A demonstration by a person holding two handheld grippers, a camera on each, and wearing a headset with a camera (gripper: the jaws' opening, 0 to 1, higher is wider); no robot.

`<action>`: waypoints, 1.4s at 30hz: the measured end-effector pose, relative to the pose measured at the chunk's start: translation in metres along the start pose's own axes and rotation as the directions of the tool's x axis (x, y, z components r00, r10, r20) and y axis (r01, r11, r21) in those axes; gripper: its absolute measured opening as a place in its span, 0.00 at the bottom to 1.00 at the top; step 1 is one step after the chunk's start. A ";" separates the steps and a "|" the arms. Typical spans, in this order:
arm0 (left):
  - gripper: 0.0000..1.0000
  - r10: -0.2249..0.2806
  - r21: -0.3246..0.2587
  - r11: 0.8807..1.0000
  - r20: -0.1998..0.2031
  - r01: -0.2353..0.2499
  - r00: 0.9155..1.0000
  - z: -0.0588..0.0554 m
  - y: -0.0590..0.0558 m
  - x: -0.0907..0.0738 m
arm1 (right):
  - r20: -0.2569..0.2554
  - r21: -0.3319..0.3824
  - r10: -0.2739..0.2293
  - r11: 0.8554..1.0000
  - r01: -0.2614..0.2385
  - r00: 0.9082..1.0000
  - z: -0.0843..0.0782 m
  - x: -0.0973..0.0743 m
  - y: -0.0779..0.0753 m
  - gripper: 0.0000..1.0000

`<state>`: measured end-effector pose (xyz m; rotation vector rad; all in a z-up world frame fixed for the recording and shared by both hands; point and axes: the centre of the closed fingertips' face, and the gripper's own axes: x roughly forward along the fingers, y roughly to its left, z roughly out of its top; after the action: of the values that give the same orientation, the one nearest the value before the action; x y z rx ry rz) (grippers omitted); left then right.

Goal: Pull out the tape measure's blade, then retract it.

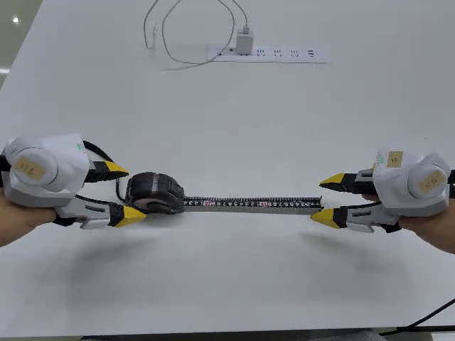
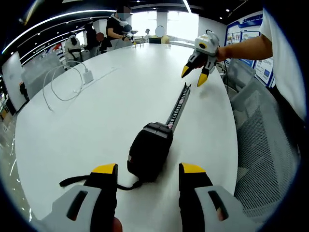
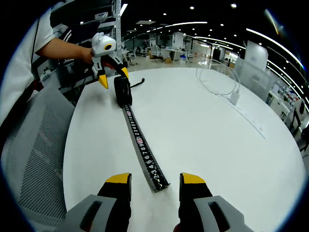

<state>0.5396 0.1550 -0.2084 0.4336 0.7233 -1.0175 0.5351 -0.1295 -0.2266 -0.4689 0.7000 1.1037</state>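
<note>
Here the tape measure (image 1: 155, 193) sits on the white bench (image 1: 227, 121). Its black, rounded case (image 2: 150, 150) is at the person's left, and its blade (image 1: 252, 204) is drawn out of the case in a straight line toward the right. The blade is dark with pale numerals and a few red marks. In the right gripper view the digits near its free end read clearly, and it lies flat along the bench top. A black strap (image 2: 72, 181) trails from the back of the case.

The left claw (image 1: 135, 191) is released — its yellow-tipped jaws stand apart on either side of the case's rear, and I cannot tell whether a tip touches the case. The right claw (image 1: 317, 200) is likewise released, jaws spread, with the blade's free end at the gap between them and not pinched.

At the far side of the bench lies a white power strip (image 1: 284, 53) with a charger (image 1: 245, 41) plugged in and a white cable (image 1: 167, 39) looping away — well apart from the tape measure.
</note>
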 end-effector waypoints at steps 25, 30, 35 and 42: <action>0.61 0.138 -0.128 0.984 0.104 -0.125 0.985 -0.007 -0.009 -0.019 | 0.042 0.090 -0.157 0.984 0.153 0.987 -0.002 -0.012 0.013 0.54; 0.65 0.151 -0.150 0.979 0.102 -0.135 0.983 -0.013 -0.015 -0.022 | 0.039 0.116 -0.159 0.981 0.154 0.986 -0.004 -0.010 0.017 0.59; 0.68 0.159 -0.179 0.974 0.108 -0.138 0.981 -0.017 -0.020 -0.023 | 0.043 0.131 -0.165 0.979 0.158 0.985 -0.005 -0.010 0.020 0.65; 0.73 0.177 -0.216 0.965 0.117 -0.149 0.977 -0.021 -0.027 -0.026 | 0.050 0.157 -0.173 0.974 0.163 0.984 -0.009 -0.013 0.024 0.72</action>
<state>0.5003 0.1710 -0.2042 0.2371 0.6523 -0.7993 0.5071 -0.1346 -0.2242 -0.3534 0.6706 0.8952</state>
